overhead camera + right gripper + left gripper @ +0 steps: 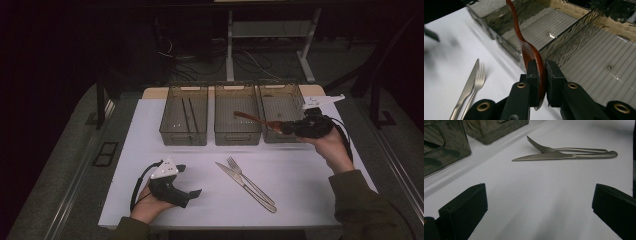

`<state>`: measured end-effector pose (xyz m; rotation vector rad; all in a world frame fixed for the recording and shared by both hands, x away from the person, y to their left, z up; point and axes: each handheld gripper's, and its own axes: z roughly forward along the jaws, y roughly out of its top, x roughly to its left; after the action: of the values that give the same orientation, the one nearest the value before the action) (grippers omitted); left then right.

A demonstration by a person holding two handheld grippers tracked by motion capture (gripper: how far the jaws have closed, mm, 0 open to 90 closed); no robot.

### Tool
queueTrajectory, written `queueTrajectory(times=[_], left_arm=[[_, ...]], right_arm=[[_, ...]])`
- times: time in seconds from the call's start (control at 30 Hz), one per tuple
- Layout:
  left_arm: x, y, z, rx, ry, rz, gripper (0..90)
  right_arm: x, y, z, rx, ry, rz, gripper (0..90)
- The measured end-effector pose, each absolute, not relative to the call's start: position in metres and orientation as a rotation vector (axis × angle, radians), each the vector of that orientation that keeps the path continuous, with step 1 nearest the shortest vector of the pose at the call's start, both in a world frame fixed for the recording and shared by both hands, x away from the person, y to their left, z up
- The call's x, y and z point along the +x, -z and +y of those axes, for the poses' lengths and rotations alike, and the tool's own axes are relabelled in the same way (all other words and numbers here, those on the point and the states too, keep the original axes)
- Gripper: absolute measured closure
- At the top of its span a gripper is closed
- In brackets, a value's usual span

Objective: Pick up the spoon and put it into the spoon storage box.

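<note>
A reddish-brown wooden spoon (254,119) (527,50) is held in the air by its bowl, handle pointing left over the middle bin (237,114). My right gripper (285,127) (541,71) is shut on that bowl, hovering at the front of the right bin (280,102) (596,55). A steel knife (245,186) (564,156) (466,87) and fork (250,182) (569,149) (475,86) lie side by side on the white table top. My left gripper (190,181) (537,210) rests near the table's front left, open, nothing between its jaws, pointing toward the cutlery.
Three smoky see-through bins stand in a row at the back of the white table top (300,175). The left bin (184,115) holds thin dark sticks. Dark floor, cables and a desk frame lie beyond the table.
</note>
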<state>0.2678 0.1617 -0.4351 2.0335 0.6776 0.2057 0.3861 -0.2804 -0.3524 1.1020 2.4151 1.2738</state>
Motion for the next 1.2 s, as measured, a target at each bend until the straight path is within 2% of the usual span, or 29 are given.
queueTrajectory(times=[0.47,0.9,1.2], left_arm=[[0.268,0.435,0.162,2.032,-0.202,0.671,0.0],[0.268,0.435,0.161,2.033,-0.200,0.669,0.0],[0.268,0.435,0.162,2.033,-0.200,0.669,0.0]], right_arm=[[0.422,0.358,-0.222,1.138,-1.212,2.423,80.8],[0.431,0.373,-0.206,1.175,-1.167,2.435,80.5],[0.431,0.376,-0.202,1.154,-1.160,2.444,68.6]])
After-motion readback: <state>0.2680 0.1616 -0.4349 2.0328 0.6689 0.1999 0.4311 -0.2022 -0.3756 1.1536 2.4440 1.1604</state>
